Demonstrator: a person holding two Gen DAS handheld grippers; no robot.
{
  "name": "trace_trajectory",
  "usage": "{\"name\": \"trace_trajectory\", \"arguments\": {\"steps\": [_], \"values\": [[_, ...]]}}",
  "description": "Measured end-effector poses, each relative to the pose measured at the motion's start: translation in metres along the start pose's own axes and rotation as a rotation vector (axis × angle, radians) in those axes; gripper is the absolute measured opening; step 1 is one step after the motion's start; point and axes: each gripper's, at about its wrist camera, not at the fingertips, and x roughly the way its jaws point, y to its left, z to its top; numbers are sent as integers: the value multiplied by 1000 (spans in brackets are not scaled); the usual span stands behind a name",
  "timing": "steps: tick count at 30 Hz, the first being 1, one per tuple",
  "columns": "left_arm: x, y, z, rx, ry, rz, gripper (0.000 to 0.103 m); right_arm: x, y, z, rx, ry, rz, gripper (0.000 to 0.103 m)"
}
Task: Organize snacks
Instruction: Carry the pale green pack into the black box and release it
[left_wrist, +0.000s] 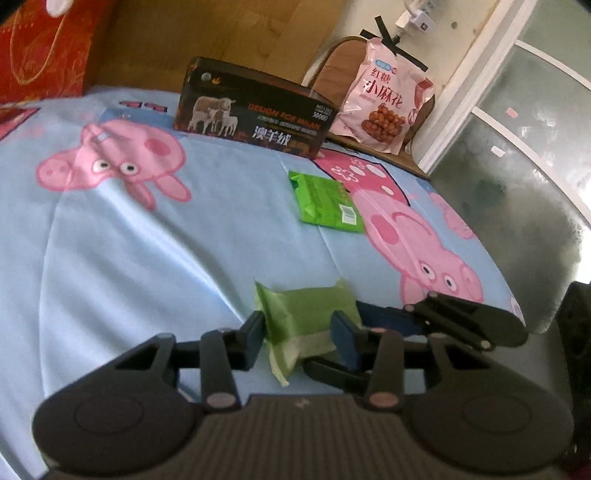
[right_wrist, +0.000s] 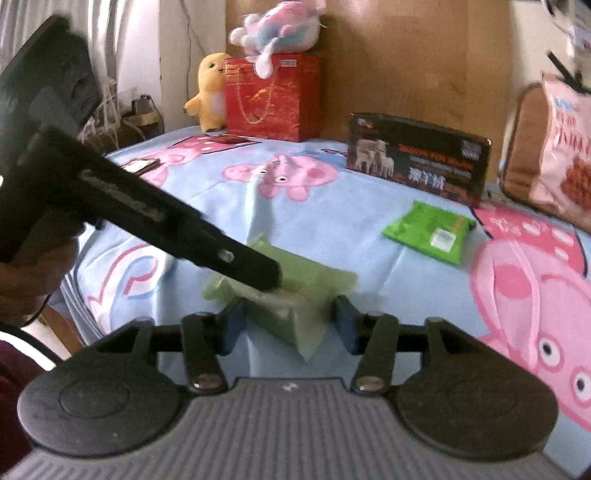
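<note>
Both grippers meet on one pale green snack packet (left_wrist: 310, 314) — left gripper (left_wrist: 300, 332) grasping it, right gripper (right_wrist: 290, 321) spread around it; a brighter green packet (left_wrist: 327, 203) lies at one o'clock.

Ahead of the hand-held gripper, a bed under a light-blue sheet (left_wrist: 155, 236) printed with pink cartoon pigs; beyond it, a wooden headboard (right_wrist: 413, 62); far left, a curtained window (right_wrist: 122, 48), daylight coming through; to the right, a white-framed frosted glass door (left_wrist: 517, 122); above, a white power strip (left_wrist: 417, 11) on a pale wall.

"DESIGN FOR MILAN" on dark box (left_wrist: 255, 107)
</note>
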Motion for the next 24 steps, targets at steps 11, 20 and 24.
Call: {"name": "trace_trajectory", "arguments": {"steps": [11, 20, 24], "values": [[-22, -21, 63, 96, -129, -116, 38, 4, -30, 31, 82, -97, -59, 43], [2, -29, 150, 177, -247, -76, 38, 38, -79, 87, 116, -253, -166, 43], [30, -25, 197, 201, -284, -61, 38, 62, -111, 114, 102, -295, -216, 43]]}}
